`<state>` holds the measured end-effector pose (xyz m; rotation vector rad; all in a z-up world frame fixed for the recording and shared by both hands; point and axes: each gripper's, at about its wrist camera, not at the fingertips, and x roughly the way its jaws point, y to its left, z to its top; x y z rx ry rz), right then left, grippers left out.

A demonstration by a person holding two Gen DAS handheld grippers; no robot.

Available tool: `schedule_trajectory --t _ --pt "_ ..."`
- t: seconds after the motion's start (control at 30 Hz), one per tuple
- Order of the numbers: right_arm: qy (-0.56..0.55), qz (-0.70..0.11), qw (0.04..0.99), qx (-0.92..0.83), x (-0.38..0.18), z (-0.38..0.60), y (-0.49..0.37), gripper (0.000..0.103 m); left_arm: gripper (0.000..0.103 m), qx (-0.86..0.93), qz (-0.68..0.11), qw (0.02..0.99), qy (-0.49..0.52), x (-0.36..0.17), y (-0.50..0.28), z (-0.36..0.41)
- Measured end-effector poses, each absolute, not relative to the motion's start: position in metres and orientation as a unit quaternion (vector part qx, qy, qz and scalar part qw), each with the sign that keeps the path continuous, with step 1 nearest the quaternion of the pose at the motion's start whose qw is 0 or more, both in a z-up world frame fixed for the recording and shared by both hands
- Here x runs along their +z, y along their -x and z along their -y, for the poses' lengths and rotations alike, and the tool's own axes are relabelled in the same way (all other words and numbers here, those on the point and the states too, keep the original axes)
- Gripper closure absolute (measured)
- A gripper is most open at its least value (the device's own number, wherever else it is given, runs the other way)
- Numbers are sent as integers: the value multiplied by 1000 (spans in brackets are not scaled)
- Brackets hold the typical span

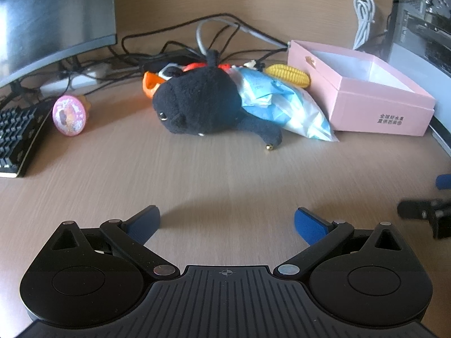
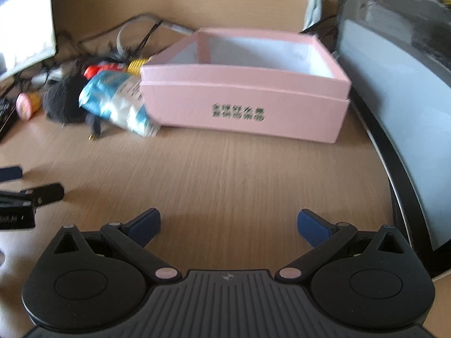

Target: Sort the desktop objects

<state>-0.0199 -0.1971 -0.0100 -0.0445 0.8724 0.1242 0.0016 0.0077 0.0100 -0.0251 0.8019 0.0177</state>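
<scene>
A black plush toy (image 1: 197,104) lies on the wooden desk, with a blue and white snack bag (image 1: 284,107) leaning on its right side. Behind them are a yellow toy corn (image 1: 289,75), an orange toy (image 1: 150,83) and a red item (image 1: 194,66). A pink round toy (image 1: 69,115) stands to the left. An open pink box (image 1: 386,109) sits at the right, seen nearer in the right wrist view as the pink box (image 2: 245,112), its inside bare. My left gripper (image 1: 227,224) is open above bare desk, well short of the pile. My right gripper (image 2: 228,225) is open too, in front of the box.
A monitor (image 1: 53,14) and a black keyboard (image 1: 17,138) stand at the left. Cables (image 1: 174,45) tangle behind the pile. A computer case (image 2: 394,84) borders the desk on the right. The other gripper shows at each view's side edge.
</scene>
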Motion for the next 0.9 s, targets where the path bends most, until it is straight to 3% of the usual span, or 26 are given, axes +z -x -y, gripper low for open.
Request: schedule_trajectory --t 0.23,0.4,0.5,0.6,0.63,0.73,0.8,0.9 --pt "91 -437 882 150 0 166 19 0 0 78 -379 919 76 40 11 -53" --pt "218 -292 910 198 29 101 21 1 0 147 -367 912 108 67 26 -89" --pt "251 -237 907 242 49 62 5 23 0 172 -367 906 121 76 39 -107" --pt "224 -242 893 306 71 24 -24 46 0 192 -367 901 125 84 55 -118" --pt "213 -250 886 327 76 9 -35 48 0 203 -369 898 125 86 61 -121" --pt "164 -283 868 372 80 -35 -66 46 0 246 -372 884 135 89 87 -132" --pt "144 -292 867 378 72 -67 -85 37 0 266 -368 878 149 91 106 -141" --pt "151 -300 866 370 53 -107 -108 36 0 297 -364 868 161 94 133 -152"
